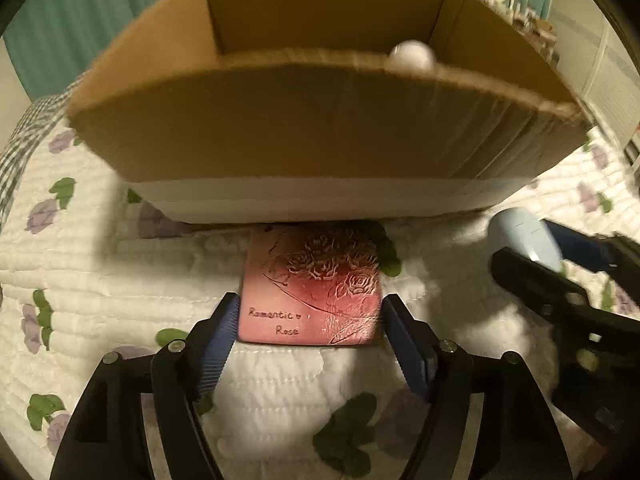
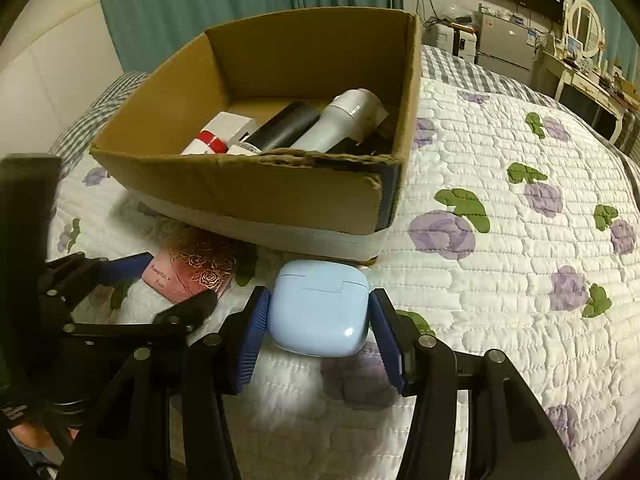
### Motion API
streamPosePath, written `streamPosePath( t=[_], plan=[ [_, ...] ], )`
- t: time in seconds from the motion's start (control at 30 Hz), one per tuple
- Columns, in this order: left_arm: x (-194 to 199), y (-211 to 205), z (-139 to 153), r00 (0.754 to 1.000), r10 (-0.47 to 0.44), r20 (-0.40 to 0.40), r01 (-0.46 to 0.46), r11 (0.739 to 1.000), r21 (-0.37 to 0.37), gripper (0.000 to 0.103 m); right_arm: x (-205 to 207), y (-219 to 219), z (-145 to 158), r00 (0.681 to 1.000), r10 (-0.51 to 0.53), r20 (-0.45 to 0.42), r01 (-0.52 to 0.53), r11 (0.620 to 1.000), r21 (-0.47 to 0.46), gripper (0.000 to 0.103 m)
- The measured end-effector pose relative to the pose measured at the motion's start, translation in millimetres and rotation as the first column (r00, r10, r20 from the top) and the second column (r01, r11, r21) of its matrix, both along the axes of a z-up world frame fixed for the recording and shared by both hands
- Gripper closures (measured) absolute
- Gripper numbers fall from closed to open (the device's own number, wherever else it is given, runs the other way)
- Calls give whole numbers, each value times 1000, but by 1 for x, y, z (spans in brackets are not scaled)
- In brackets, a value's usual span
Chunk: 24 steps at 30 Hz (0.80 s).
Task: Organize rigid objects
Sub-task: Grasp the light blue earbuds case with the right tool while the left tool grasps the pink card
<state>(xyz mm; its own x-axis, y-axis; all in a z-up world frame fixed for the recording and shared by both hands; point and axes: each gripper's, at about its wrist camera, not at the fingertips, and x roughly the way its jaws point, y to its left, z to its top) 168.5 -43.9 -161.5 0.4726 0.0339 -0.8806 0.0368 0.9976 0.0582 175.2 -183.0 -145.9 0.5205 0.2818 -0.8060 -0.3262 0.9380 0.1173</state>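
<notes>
Currently, the flat pink rectangular tin embossed with roses [image 1: 310, 290] is bracketed at its near end by the left gripper [image 1: 310, 322], whose blue ribbed pads sit against both edges; whether it is truly clamped or merely touched cannot be told through the blur. The tin lies on the white quilted bed [image 2: 500, 280] with its far end tucked at the foot of the open brown cardboard box [image 2: 256, 196]. If it is raised straight up, that box wall could be caught and the tin levered out of so shallow a hold.

Further right, the pale blue rounded plastic earbud case [image 2: 318, 312] is held between the pads of the right gripper [image 2: 318, 320]. Its glossy, curved sides could let it be squeezed forward and dropped short of the box.
</notes>
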Motion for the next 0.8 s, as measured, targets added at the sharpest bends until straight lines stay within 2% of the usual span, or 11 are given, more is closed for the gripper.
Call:
streamPosePath(
  t=[0.13,0.3,0.33,0.5,0.8],
  plan=[
    [12,-7,-9,1000,5,17,-5,999,42,25,5,2,-1,1000,-4,-7,4,1000,4,52],
    [16,-2,-9,999,13,39,-14,1000,5,28,7,0,-5,1000,-9,-22,9,1000,3,52],
    [15,0,-7,999,15,45,-15,1000,-4,31,7,0,-5,1000,-9,-23,9,1000,1,52],
    [0,2,5,999,9,54,-7,1000,-26,31,3,1,2,1000,0,5,0,1000,-1,52],
    [-42,17,44,995,12,98,-6,998,-63,31,-23,-13,32,997,-6,71,8,1000,-29,52]
  ],
)
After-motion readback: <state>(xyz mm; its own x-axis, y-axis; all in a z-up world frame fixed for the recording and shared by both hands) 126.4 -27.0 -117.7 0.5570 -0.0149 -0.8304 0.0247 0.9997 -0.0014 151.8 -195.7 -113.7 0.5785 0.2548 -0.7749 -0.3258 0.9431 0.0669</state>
